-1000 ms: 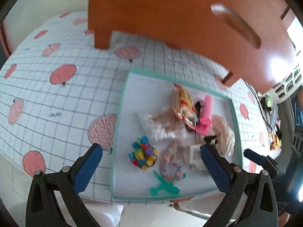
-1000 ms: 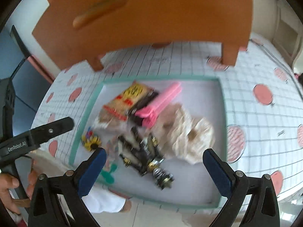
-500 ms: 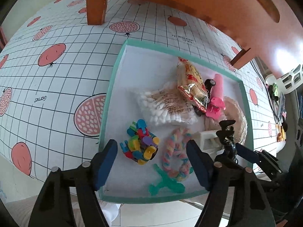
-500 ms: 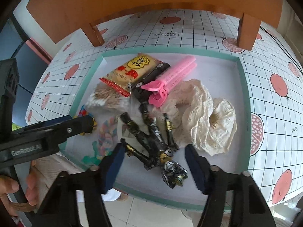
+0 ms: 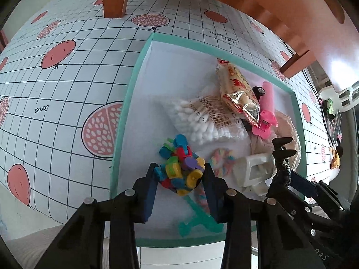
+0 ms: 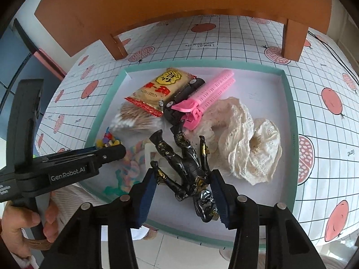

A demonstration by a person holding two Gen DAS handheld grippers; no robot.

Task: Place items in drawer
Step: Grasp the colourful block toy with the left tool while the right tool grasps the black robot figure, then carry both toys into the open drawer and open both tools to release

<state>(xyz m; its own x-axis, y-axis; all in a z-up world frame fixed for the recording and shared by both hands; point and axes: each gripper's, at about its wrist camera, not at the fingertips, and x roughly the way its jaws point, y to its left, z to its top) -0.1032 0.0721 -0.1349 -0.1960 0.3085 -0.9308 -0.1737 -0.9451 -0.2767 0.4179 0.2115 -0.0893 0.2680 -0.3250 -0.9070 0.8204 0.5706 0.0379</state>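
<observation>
Two wrist views over a shallow white tray w/ teal rim (image 5: 125, 103) on a grid-print tablecloth w/ red pomegranates (image 5: 67, 71). Orange wooden drawer unit (image 6: 179, 4) stands behind the tray, raised on short legs; its front w/ oval handle slot faces the cameras.

Left gripper (image 5: 179, 177): blue-padded jaws closing around a multicolour cluster of small plastic pieces (image 5: 179, 168) near the tray's front-left area. The cluster sits between the pads and both pads appear to meet its sides; a firm grip cannot be confirmed.

Right gripper (image 6: 182, 189): jaws closing around a black-and-gold action figure (image 6: 186, 168) lying at the tray's front centre, legs toward the tray's middle. Torso is between the pads; right pad looks close to or on the figure, left pad near an arm; contact uncertain.

Other tray contents: clear bag of cotton swabs (image 5: 202, 116); yellow-red snack packet (image 6: 161, 87) partly over it; pink plastic sealing clip (image 6: 206, 94) beside the packet; cream lace fabric, bunched (image 6: 246, 143), on the right; pastel braided ring (image 5: 222, 163); white plastic frame piece (image 5: 253, 172); teal plastic X-shaped piece (image 5: 197, 222) at the front rim.

A person's hand (image 6: 24, 222) holds the left gripper's handle, lower left in the right wrist view.
</observation>
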